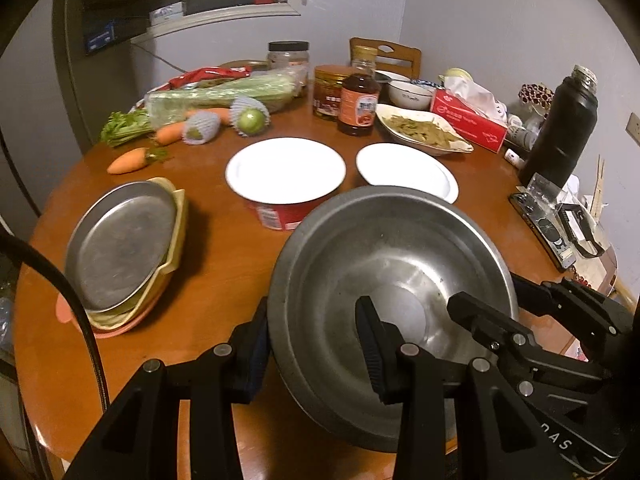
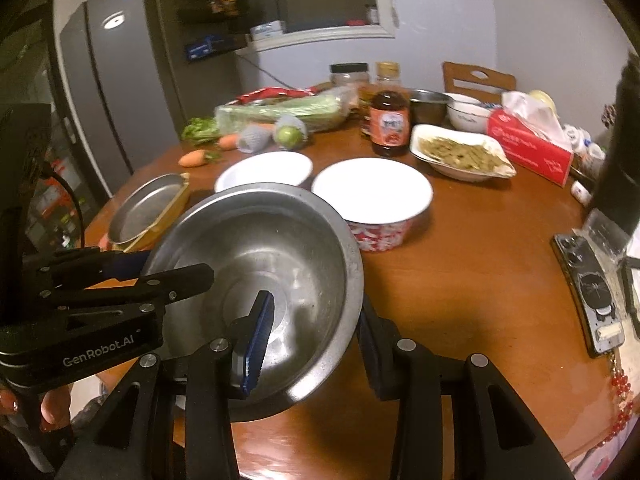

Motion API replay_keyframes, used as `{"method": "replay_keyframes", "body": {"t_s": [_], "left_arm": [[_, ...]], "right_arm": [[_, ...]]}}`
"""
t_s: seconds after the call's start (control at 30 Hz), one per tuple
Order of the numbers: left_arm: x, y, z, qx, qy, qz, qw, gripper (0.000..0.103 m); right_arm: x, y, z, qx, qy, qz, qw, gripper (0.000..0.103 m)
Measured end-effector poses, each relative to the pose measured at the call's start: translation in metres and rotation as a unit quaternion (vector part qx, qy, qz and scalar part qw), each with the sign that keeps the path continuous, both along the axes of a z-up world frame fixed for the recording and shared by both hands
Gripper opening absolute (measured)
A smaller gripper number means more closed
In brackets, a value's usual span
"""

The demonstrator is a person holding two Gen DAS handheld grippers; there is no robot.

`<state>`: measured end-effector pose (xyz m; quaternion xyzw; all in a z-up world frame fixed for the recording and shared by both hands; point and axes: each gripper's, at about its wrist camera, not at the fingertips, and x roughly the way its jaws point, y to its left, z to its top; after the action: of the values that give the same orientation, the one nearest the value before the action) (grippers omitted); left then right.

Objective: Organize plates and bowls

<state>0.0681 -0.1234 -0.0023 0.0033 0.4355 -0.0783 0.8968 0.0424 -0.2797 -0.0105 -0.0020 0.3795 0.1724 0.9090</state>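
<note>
Steel bowl (image 1: pixel 394 304) is held tilted above the near edge of the round table (image 1: pixel 224 256), gripped from two sides at once. Left gripper (image 1: pixel 316 344) straddles the rim at the bowl's 7 o'clock in the left view, one finger outside the wall, one finger (image 1: pixel 372 344) inside; the fingers stand a rim's thickness apart and appear clamped on it. Right gripper (image 2: pixel 316 340) does the same at the rim's 5 o'clock in its own view, inner finger (image 2: pixel 260 344) inside the bowl, the outer one hidden against the outside wall. Both appear closed on the rim, though actual contact of the outer pads cannot be confirmed.

Finding on the governing relation: the bowl sits directly ahead of both grippers, equally near each. Possible destinations lie beyond it. A white bowl with red sides (image 1: pixel 286 176) stands at 12 o'clock from the held bowl, a second white bowl (image 1: pixel 406 170) at 1 o'clock, both just past its far rim. A stack of a steel plate on a yellow dish (image 1: pixel 120 252) sits at 9 o'clock, nearer the left hand.

Judgement: nesting appears to be the step in hand. The held bowl looks wider than either white bowl, so it likely belongs underneath. Risk: a tilted, slick rim may slip.
</note>
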Motion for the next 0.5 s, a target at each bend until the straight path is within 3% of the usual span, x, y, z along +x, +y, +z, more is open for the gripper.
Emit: {"method": "replay_keyframes", "body": {"t_s": [0.5], "left_arm": [[-0.008, 0.013, -0.019, -0.006, 0.019, -0.002, 0.9998, 0.041]], "right_arm": [[-0.009, 0.019, -0.010, -0.011, 0.009, 0.006, 1.000, 0.043]]}}
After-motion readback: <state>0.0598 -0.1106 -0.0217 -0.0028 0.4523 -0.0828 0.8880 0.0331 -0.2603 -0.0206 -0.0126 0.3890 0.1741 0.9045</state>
